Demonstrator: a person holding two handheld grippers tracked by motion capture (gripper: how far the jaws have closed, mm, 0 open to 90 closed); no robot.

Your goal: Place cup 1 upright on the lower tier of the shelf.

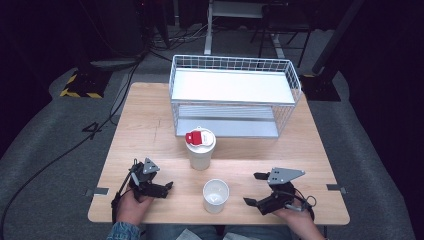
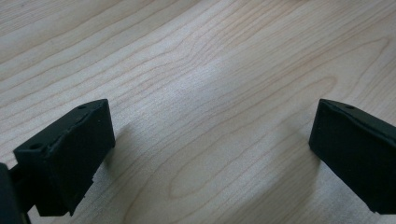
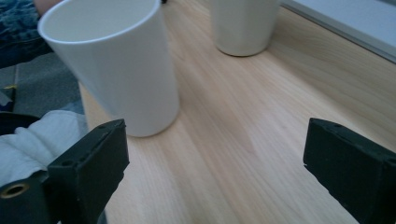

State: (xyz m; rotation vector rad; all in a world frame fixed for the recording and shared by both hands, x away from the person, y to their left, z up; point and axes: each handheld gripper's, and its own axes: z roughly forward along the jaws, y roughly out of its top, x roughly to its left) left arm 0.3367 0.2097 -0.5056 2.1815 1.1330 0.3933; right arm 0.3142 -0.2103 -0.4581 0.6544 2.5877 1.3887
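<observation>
An open white cup (image 1: pixel 216 195) stands near the table's front edge, between the two grippers. Behind it stands a second white cup (image 1: pixel 200 152) with a red and white lid (image 1: pixel 199 138). My right gripper (image 1: pixel 254 189) is to the right of the open cup and points left at it, jaws open and empty. In the right gripper view the open cup (image 3: pixel 112 65) is just ahead of the left jaw, with the other cup (image 3: pixel 243 28) farther off. My left gripper (image 1: pixel 152 177) stands open over bare wood (image 2: pixel 210 93), left of both cups.
A white wire basket (image 1: pixel 235 95) with two shelves takes up the back of the wooden table (image 1: pixel 150 125); its lower shelf edge (image 3: pixel 345 23) shows in the right gripper view. Bare wood lies between the cups and the basket. Cables run over the floor to the left.
</observation>
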